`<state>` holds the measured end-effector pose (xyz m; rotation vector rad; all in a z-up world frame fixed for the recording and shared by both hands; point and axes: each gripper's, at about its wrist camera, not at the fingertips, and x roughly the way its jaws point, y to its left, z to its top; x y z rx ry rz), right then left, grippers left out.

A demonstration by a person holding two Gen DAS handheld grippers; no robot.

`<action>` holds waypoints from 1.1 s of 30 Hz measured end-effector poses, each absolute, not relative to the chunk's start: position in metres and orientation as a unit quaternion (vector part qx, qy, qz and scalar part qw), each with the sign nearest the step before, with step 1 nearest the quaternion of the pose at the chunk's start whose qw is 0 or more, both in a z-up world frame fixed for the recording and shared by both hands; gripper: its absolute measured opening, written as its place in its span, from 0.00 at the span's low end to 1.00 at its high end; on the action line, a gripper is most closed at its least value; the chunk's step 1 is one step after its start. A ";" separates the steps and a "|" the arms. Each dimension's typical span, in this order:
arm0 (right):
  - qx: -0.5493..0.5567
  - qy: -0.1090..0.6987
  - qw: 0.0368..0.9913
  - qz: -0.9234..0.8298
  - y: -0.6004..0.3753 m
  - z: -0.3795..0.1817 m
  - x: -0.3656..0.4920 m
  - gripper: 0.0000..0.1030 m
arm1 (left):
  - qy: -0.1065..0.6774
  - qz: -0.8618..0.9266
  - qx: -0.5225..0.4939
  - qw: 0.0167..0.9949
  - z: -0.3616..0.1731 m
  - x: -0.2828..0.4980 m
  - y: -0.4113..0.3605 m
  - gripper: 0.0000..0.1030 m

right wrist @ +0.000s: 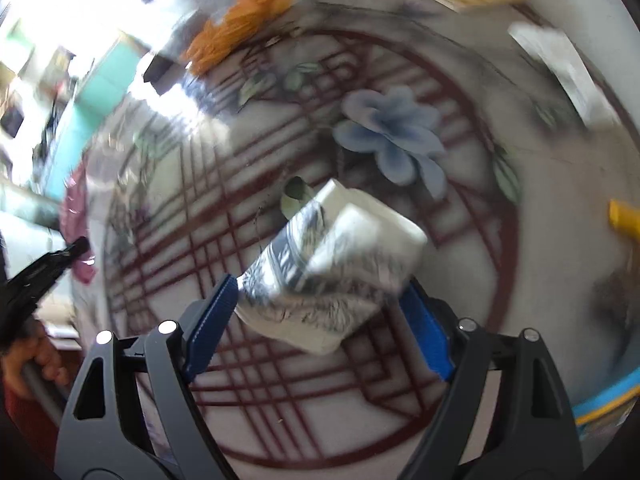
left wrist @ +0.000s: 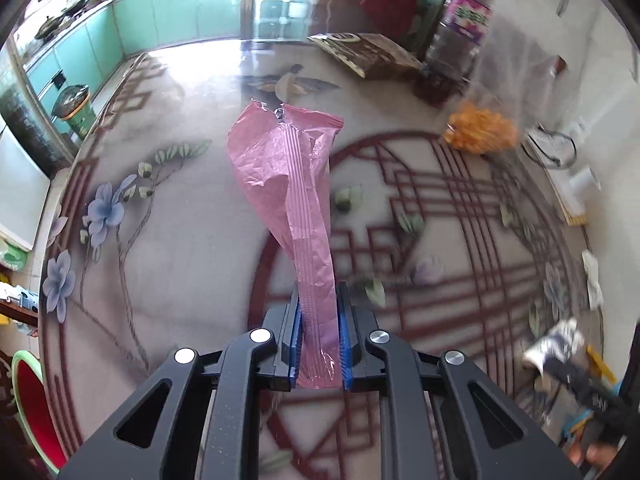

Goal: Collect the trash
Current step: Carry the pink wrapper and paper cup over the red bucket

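My left gripper point(left wrist: 320, 296) is shut on the lower end of a long pink plastic wrapper point(left wrist: 280, 160), which stands up from the blue pads above the patterned glass table point(left wrist: 160, 240). In the right wrist view my right gripper point(right wrist: 320, 284) stands wide open over the table. A crumpled white and silver carton point(right wrist: 352, 240) lies between its blue fingers point(right wrist: 212, 320). The picture is too blurred to show any pad pressing on the carton. The same carton point(left wrist: 556, 344) shows blurred at the lower right of the left wrist view.
An orange snack in a clear bag point(left wrist: 480, 132) lies at the far right, beside a plastic bottle point(left wrist: 460, 28) and a brown box point(left wrist: 364, 52). A green tub point(left wrist: 74, 108) stands on the floor at left. White paper point(right wrist: 560, 64) and a yellow item point(right wrist: 624, 216) lie near the table's rim.
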<state>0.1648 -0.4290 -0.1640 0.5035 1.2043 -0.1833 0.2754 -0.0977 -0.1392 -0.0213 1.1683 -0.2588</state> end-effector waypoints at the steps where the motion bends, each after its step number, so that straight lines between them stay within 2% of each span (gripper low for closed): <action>1: 0.196 0.565 0.798 -0.079 -0.422 -0.162 0.171 0.80 | 0.552 -0.125 0.001 0.824 -0.141 0.270 -0.099 0.12; 5: 0.120 0.565 0.812 -0.082 -0.409 -0.154 0.180 0.81 | 0.554 -0.129 0.004 0.822 -0.139 0.246 -0.087 0.12; 10: 0.223 0.548 0.801 -0.090 -0.422 -0.154 0.175 0.84 | 0.558 -0.112 -0.054 0.820 -0.135 0.219 -0.074 0.12; 14: 0.227 0.558 0.791 -0.105 -0.421 -0.163 0.181 0.84 | 0.557 -0.119 -0.057 0.820 -0.133 0.205 -0.077 0.13; 16: 0.217 0.568 0.787 -0.104 -0.416 -0.169 0.184 0.70 | 0.556 -0.122 -0.058 0.820 -0.131 0.202 -0.078 0.13; 22: 0.194 0.544 0.812 -0.085 -0.407 -0.152 0.180 0.53 | 0.554 -0.117 -0.062 0.822 -0.123 0.197 -0.073 0.13; 24: 0.193 0.539 0.816 -0.079 -0.405 -0.144 0.178 0.43 | 0.552 -0.118 -0.062 0.823 -0.121 0.195 -0.072 0.13; 33: 0.155 0.508 0.846 -0.048 -0.381 -0.098 0.160 0.43 | 0.537 -0.124 -0.077 0.831 -0.105 0.178 -0.061 0.13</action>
